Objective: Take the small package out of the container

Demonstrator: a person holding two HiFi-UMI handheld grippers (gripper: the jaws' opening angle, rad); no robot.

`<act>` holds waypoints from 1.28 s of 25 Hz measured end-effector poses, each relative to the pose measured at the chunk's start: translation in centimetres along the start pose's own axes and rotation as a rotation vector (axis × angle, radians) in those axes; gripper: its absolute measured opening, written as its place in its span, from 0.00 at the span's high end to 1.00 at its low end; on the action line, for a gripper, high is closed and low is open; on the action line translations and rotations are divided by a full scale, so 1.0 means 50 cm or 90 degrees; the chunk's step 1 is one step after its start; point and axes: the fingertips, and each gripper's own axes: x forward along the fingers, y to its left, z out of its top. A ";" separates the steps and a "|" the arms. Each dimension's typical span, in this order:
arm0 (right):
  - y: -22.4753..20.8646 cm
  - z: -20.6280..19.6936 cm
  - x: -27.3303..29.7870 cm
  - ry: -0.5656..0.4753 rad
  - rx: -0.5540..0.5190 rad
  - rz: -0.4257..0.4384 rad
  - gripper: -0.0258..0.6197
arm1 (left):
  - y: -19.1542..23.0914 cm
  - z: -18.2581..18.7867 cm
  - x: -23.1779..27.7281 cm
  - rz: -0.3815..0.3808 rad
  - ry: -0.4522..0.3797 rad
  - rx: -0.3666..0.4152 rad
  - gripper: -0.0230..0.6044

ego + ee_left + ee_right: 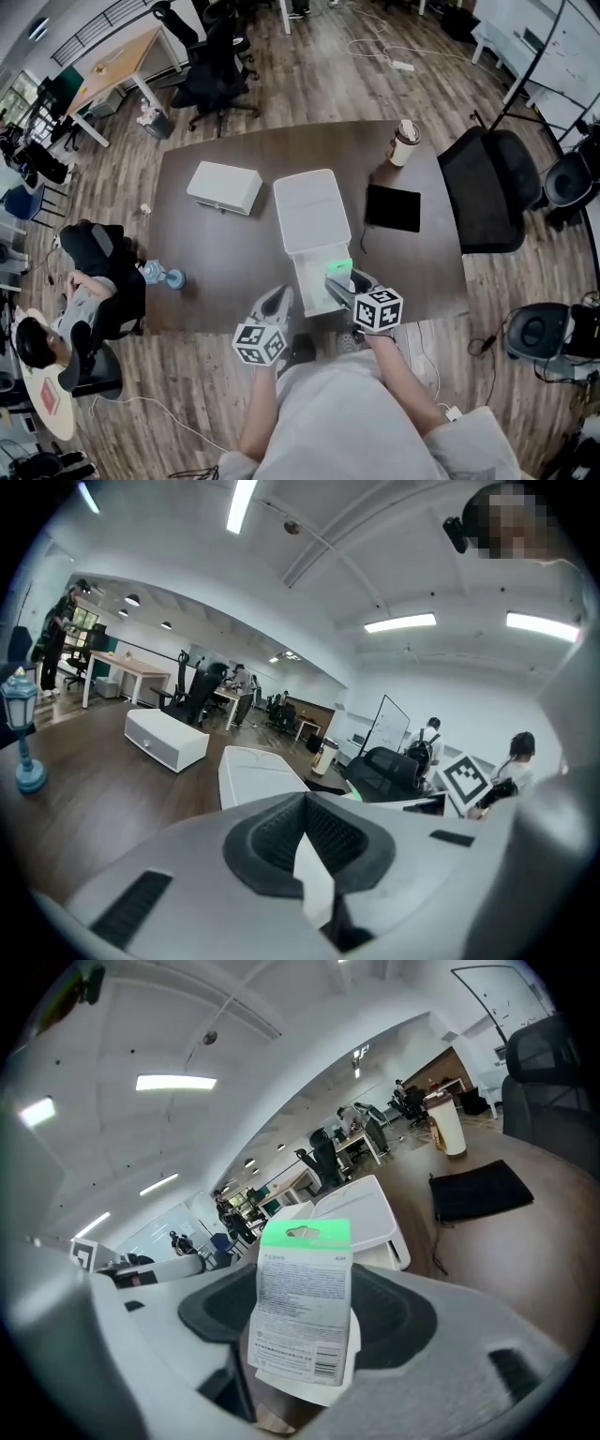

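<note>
Head view, nearest the person: the left gripper (278, 302) sits just off the near left corner of the white container (309, 211), its jaws pressed together. The left gripper view shows a thin pale sliver at their seam; what it is cannot be told. At the container's near right corner, the right gripper (339, 281) is clamped on the small package (305, 1316). This is a flat card with a green top and a printed white back, held upright over the container's open near end. The container's lid lies folded back on its far side. Well left of the container stands a small blue lamp figure (165, 276). Farther out, a white box (225, 187) lies left of the lid and a black tablet (392, 208) right of it. A paper cup (404, 142) stands beyond the tablet, all on the dark table (206, 253).
</note>
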 end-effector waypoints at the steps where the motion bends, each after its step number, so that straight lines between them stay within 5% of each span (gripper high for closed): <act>1: 0.001 0.000 -0.005 0.000 0.000 0.005 0.47 | -0.003 -0.003 -0.006 0.010 0.001 0.007 0.96; 22: 0.008 -0.043 -0.130 -0.001 -0.063 0.085 0.48 | -0.138 -0.127 -0.074 0.069 -0.002 0.001 0.95; 32: -0.030 -0.052 -0.158 0.003 -0.080 0.062 0.48 | -0.152 -0.159 -0.070 0.092 0.015 -0.002 0.95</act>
